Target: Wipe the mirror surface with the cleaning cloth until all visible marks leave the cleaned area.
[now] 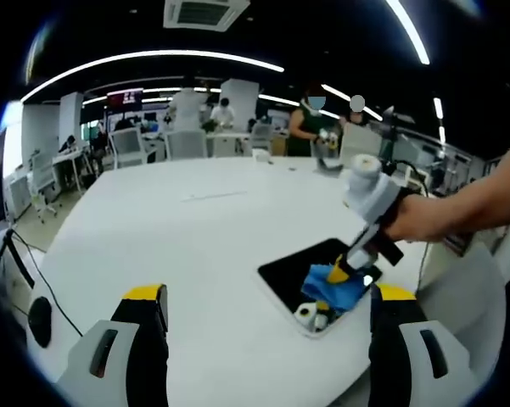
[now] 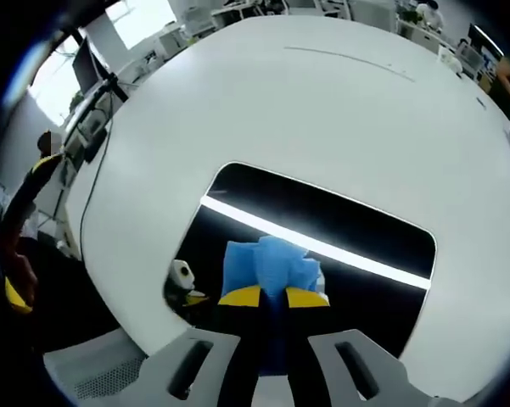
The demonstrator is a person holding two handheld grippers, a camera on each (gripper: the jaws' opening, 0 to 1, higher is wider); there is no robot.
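A dark rectangular mirror (image 2: 356,229) lies flat on the round white table (image 2: 322,102) and reflects a bright ceiling light strip. My right gripper (image 2: 273,297) is shut on a crumpled blue cleaning cloth (image 2: 267,261) and holds it down on the mirror's near part. In the left gripper view the mirror (image 1: 301,264) lies at the right near the table edge. There the right gripper (image 1: 350,270), held by a hand, slants down onto the blue cloth (image 1: 333,290). My left gripper (image 1: 270,293) hovers over the table, jaws wide apart with nothing between them.
The person's forearm (image 1: 475,203) reaches in from the right. Broad bare tabletop (image 1: 195,220) stretches beyond the mirror. Office chairs (image 1: 129,146), desks and people (image 1: 307,127) stand far behind. Cables (image 1: 21,263) hang by the table's left edge.
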